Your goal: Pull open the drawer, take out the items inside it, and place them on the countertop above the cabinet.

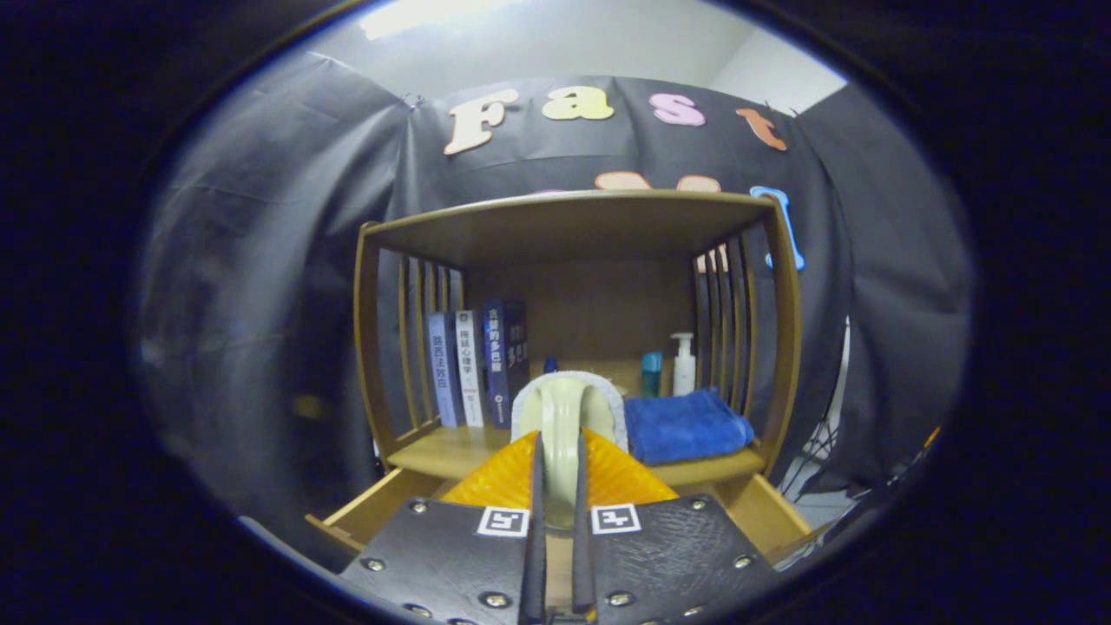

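Jaws nearly closed, pinching brush (562,417) handle; open drawer (373,512) below; blue towel (686,427) just beside; books (477,365) beyond.

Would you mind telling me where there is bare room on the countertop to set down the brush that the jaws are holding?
The gripper is shut on the brush. The clearest bare strip of countertop lies in front of the books, left of the brush. The right side is crowded: the blue towel covers it, with two bottles behind.
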Available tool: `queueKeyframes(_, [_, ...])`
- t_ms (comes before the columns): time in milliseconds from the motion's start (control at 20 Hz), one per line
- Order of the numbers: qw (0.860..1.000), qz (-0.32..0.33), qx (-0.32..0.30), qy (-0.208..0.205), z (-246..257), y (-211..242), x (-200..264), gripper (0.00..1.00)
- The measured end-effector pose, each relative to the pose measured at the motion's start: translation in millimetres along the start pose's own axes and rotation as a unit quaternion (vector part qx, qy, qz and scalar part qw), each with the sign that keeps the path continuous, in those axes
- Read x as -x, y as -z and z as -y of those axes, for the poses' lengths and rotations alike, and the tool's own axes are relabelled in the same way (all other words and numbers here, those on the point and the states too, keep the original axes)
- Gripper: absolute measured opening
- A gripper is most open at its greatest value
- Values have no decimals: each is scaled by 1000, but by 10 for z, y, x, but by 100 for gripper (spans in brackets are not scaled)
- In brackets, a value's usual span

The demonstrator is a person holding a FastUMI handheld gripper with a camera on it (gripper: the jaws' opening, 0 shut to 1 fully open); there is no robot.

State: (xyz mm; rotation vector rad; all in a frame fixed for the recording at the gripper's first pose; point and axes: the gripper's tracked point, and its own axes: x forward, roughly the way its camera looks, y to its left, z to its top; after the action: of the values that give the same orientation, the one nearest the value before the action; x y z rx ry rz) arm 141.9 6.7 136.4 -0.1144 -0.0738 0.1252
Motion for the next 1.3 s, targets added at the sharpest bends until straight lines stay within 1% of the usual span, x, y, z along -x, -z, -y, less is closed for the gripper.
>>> queueKeyframes(100, [1000, 1, 9, 12, 58, -76, -266, 12])
queueKeyframes(300, [999, -31, 7, 23, 88, 132, -778, 12])
queueKeyframes(450, [997, -66, 28, 36, 167, 441, -1080, 12])
queueKeyframes(550, [995, -93, 14, 38, 145, 662, -1197, 12])
queueKeyframes(700, [989, -141, -20, 31, 62, 1026, -1415, 12])
queueKeyframes(750, [989, -141, -25, 30, 65, 1058, -1448, 12])
queueKeyframes(800, [990, -132, -23, 38, 98, 1054, -1590, 13])
queueKeyframes(900, [989, -141, -28, 46, 108, 1146, -1668, 12])
queueKeyframes(950, [988, -147, -18, 50, 119, 1236, -1674, 15])
queueKeyframes(1000, [991, -117, -4, 56, 136, 1150, -1718, 15])
queueKeyframes(1050, [990, -122, 17, 66, 176, 1212, -1814, 15])
queueKeyframes(1100, [991, -107, 32, 73, 186, 1161, -1873, 15])
queueKeyframes(1300, [991, -81, 48, 93, 131, 1195, -2123, 15])
